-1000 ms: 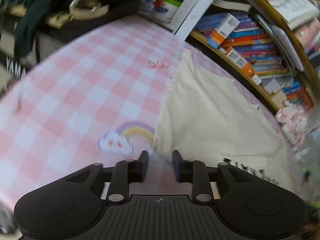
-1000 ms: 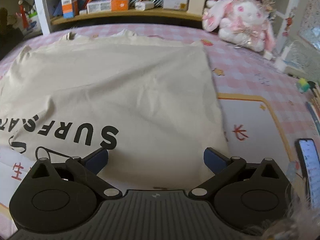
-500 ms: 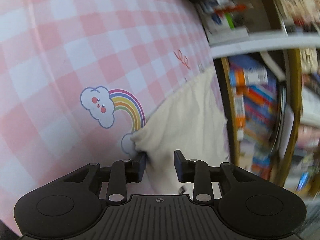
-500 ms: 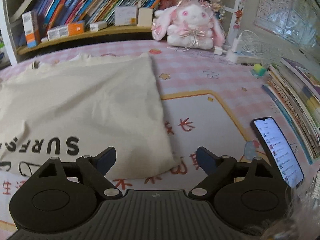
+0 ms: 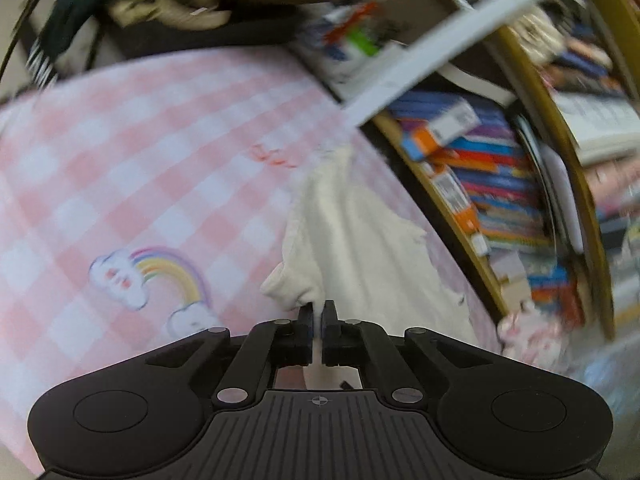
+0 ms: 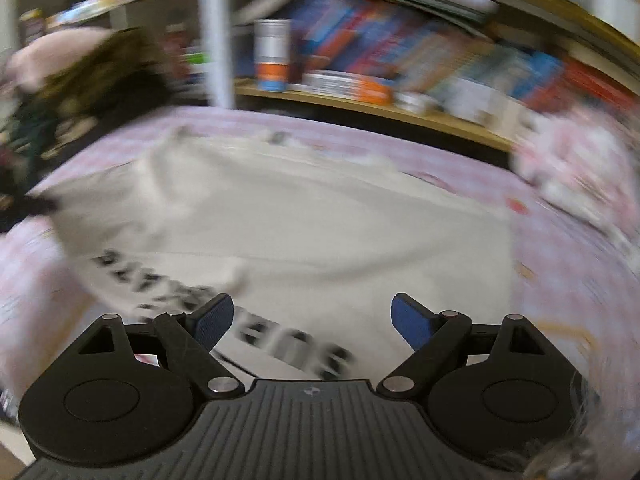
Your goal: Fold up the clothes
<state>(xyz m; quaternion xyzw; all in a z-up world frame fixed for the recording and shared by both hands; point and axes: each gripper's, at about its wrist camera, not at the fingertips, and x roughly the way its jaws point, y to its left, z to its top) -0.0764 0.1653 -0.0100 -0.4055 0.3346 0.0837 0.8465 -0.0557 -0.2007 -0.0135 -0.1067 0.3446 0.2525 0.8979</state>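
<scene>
A cream T-shirt point(image 6: 312, 220) with black lettering point(image 6: 296, 340) lies spread on a pink checked cloth point(image 5: 120, 160). In the left wrist view my left gripper point(image 5: 317, 312) is shut on a bunched corner of the cream T-shirt point(image 5: 360, 232), which rises off the cloth in a ridge running away from the fingers. In the right wrist view my right gripper point(image 6: 310, 312) stands open just above the shirt's near edge, over the lettering, with nothing between its blue pads point(image 6: 408, 320). Both views are blurred by motion.
A wooden bookshelf point(image 5: 480, 168) full of books runs along the far side of the surface. A pink plush toy point(image 6: 576, 160) sits at the right. Dark clothing point(image 6: 92, 76) is piled at the far left. A rainbow print point(image 5: 160, 276) marks the cloth beside my left gripper.
My left gripper has closed on the shirt's corner and lifted it. My right gripper has swung left, back over the shirt's lettering, still open.
</scene>
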